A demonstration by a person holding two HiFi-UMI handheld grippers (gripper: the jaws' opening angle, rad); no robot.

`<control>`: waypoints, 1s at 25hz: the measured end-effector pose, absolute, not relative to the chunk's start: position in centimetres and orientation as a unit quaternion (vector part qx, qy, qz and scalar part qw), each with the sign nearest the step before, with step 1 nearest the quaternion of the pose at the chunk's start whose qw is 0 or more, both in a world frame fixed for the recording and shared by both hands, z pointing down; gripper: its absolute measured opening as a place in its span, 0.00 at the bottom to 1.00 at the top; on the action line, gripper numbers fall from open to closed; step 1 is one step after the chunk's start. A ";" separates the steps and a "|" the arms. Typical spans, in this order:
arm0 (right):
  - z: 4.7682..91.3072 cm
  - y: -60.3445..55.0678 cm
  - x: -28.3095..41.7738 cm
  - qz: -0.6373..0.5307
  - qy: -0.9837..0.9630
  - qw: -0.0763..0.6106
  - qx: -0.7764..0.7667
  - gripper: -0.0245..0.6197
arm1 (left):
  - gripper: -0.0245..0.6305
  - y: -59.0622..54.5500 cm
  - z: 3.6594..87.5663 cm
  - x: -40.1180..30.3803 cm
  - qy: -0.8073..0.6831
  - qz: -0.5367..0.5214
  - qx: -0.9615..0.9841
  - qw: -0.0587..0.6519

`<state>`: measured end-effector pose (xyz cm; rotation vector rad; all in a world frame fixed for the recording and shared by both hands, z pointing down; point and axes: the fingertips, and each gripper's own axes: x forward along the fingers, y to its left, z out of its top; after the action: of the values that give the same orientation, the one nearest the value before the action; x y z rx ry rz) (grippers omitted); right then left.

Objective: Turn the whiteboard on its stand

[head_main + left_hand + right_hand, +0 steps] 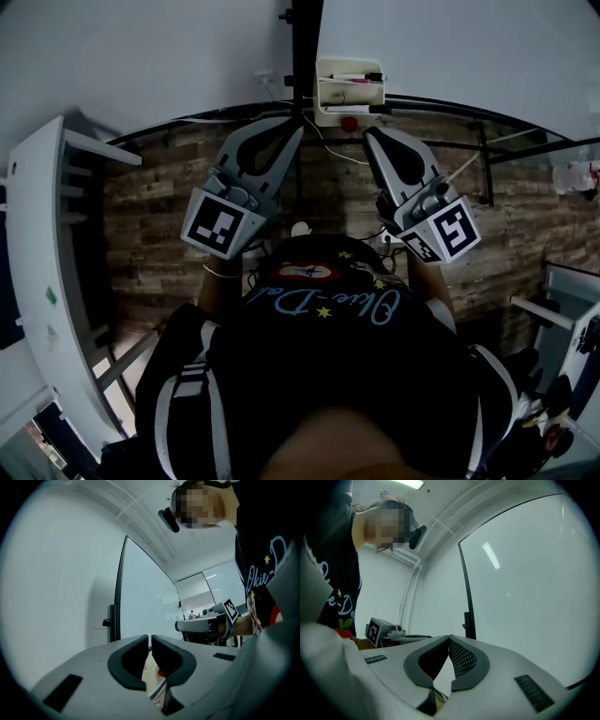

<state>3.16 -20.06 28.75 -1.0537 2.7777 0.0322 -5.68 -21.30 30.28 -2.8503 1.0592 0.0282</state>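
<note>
Presently, left gripper [150, 641]: jaws opening, nothing between;
Right gripper [449, 640]: jaws together, empty;
Risk: whiteboard [525, 573] may be missed, jaws barely parted.

Head view steeply down, gripper views upward, sharing whiteboard [525, 583]

The whiteboard [459, 47] is seen as a large, glossy white panel edged by a thin black frame. It is stood upright at the far side of the scene, and a ceiling light is reflected on its face. Along its left edge a black upright post [305, 47] of the stand is seen, and a small black knob [108, 622] is fitted on the post. In the head view, the lower frame is seen running off to the right.
</note>
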 end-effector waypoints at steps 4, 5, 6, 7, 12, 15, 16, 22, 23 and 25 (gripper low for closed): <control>29.0 -20.8 3.0 0.013 0.927 0.088 -0.364 0.07 | 0.08 -22.4 30.6 -6.1 0.343 0.006 -0.938 0.050; 29.0 -21.1 2.9 0.013 0.927 0.089 -0.365 0.07 | 0.10 -22.7 30.6 -6.2 0.342 0.006 -0.938 0.051; 29.1 -21.4 2.7 0.014 0.927 0.088 -0.365 0.07 | 0.09 -23.1 30.6 -6.3 0.341 0.006 -0.939 0.051; 29.0 -21.7 2.6 0.016 0.927 0.087 -0.364 0.07 | 0.09 -23.3 30.6 -6.4 0.341 0.006 -0.939 0.050; 28.2 -23.3 2.8 0.022 0.931 0.091 -0.353 0.07 | 0.12 -25.0 30.3 -6.2 0.347 0.006 -0.936 0.050; 28.0 -24.4 3.1 0.026 0.935 0.091 -0.341 0.07 | 0.13 -26.2 30.1 -5.9 0.357 0.006 -0.932 0.057; 28.0 -24.8 3.2 0.024 0.937 0.092 -0.337 0.07 | 0.16 -26.6 30.1 -5.9 0.360 0.006 -0.931 0.057; 28.2 -27.1 2.8 0.019 0.942 0.090 -0.322 0.07 | 0.22 -28.9 30.6 -6.6 0.374 0.006 -0.926 0.046; 28.1 -27.3 2.6 0.019 0.943 0.091 -0.318 0.07 | 0.22 -29.2 30.6 -6.8 0.375 0.007 -0.926 0.044; 27.9 -27.6 2.4 0.020 0.945 0.093 -0.312 0.07 | 0.27 -29.9 30.5 -6.9 0.373 0.014 -0.927 0.036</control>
<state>2.44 -27.57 27.88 -0.9257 2.8065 0.0583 -6.85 -29.87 30.54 -2.8471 1.1464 0.0433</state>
